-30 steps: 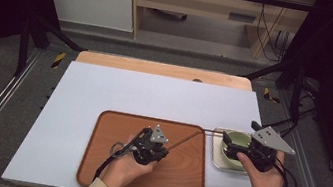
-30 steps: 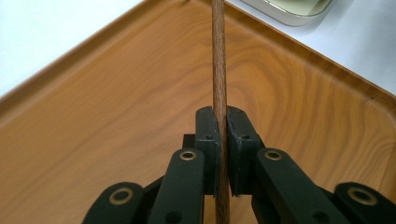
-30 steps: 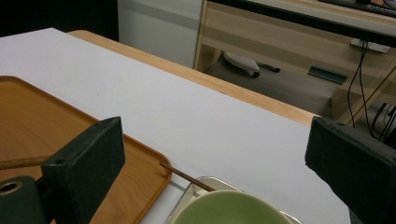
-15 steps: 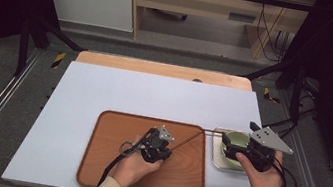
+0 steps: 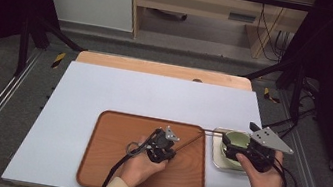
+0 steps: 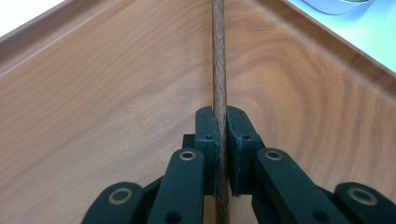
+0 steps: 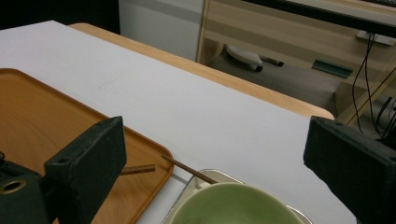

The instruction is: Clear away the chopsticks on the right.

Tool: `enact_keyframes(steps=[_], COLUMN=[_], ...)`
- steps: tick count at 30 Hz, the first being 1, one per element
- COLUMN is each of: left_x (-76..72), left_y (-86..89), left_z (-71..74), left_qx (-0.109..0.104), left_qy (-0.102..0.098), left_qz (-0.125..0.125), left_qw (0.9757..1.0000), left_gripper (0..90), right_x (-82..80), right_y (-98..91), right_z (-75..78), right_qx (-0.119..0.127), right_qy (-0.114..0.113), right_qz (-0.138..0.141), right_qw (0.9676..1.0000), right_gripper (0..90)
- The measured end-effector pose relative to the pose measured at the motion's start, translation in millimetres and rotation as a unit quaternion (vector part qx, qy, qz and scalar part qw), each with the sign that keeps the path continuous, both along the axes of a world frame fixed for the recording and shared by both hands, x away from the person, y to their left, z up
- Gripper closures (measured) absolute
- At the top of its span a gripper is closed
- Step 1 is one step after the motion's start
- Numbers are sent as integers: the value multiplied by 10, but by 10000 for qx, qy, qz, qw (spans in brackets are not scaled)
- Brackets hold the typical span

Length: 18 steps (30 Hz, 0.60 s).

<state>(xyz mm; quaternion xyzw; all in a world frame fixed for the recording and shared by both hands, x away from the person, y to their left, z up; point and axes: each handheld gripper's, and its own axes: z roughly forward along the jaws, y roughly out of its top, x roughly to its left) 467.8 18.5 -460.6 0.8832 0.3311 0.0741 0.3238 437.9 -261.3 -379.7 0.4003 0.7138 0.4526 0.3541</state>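
White table top (image 5: 119, 91) holds a brown wooden tray (image 5: 107, 165). Left gripper (image 6: 222, 135) pinches a thin brown stick (image 6: 218, 56). Right gripper (image 7: 212, 154) hangs wide apart above a green round bowl (image 7: 233, 205).

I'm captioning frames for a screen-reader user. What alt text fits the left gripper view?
The left gripper has its two black fingers shut on a thin dark wooden chopstick, which runs straight up the picture above a brown wood-grain tray. The tray's raised rim and the white table show at the top corners.
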Motion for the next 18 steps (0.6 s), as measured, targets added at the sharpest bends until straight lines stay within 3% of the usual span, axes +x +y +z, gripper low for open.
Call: enact_keyframes(steps=[5, 11, 14, 18], left_x=[4, -8, -53, -120], left_y=[0, 35, 122, 291], left_z=[-9, 44, 134, 179], left_qx=[6, -236, -238, -188], left_qy=[-54, -392, -649, -594], left_qz=[-35, -72, -192, -326], left_qw=[10000, 9989, 9974, 9975], left_gripper=[827, 762, 806, 898], right_x=[0, -8, -15, -22], right_y=[2, -15, -21, -29], right_z=[-1, 11, 7, -2], right_qx=[-2, 8, -12, -26], right_qy=[11, -27, -30, -16], right_qz=[5, -55, -57, -65], right_qw=[10000, 10000, 10000, 10000], right_gripper=[64, 70, 70, 69])
